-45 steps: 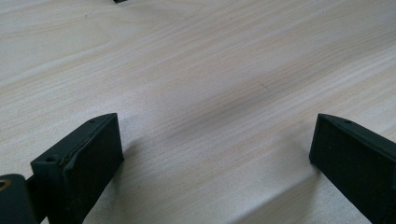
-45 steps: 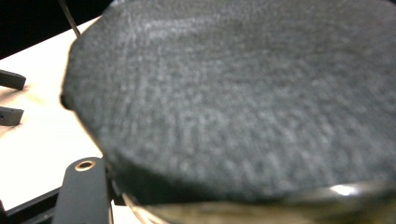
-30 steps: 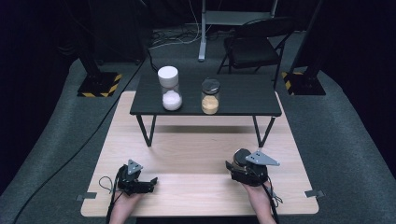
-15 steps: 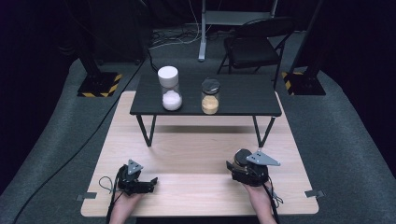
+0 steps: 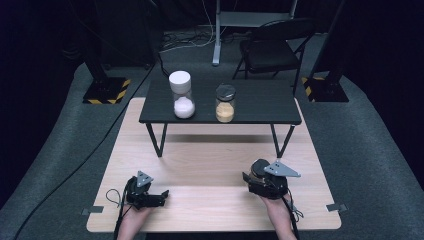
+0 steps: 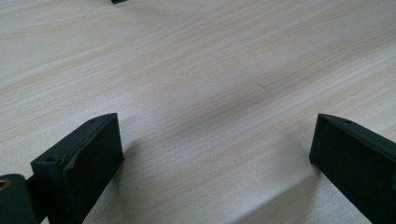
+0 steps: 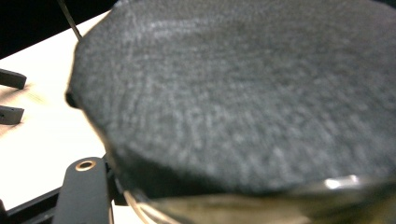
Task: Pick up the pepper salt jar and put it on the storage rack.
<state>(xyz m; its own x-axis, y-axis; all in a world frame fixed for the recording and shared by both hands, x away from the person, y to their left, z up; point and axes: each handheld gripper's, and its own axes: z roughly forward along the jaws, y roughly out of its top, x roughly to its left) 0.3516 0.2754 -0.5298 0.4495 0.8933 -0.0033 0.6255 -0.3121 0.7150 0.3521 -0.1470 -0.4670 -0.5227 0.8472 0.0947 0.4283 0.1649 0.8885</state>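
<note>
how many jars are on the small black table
2. A white-lidded jar with white contents stands at the left of the black table; a dark-lidded jar with tan contents stands just right of it, near the front edge. Nothing seems hidden behind them.

**Jars and lid: three items**

1. White-lidded jar (image 5: 180,95): clear, part-filled with white powder, upright at 9 o'clock on the black side table (image 5: 260,100).
2. Black-lidded jar (image 5: 225,103): amber grains inside, upright, near the first jar at its 3 o'clock.
3. Round dark lid (image 7: 243,93): felt-like texture, sits over a glassy rim, close against the right gripper (image 5: 252,177).
</note>
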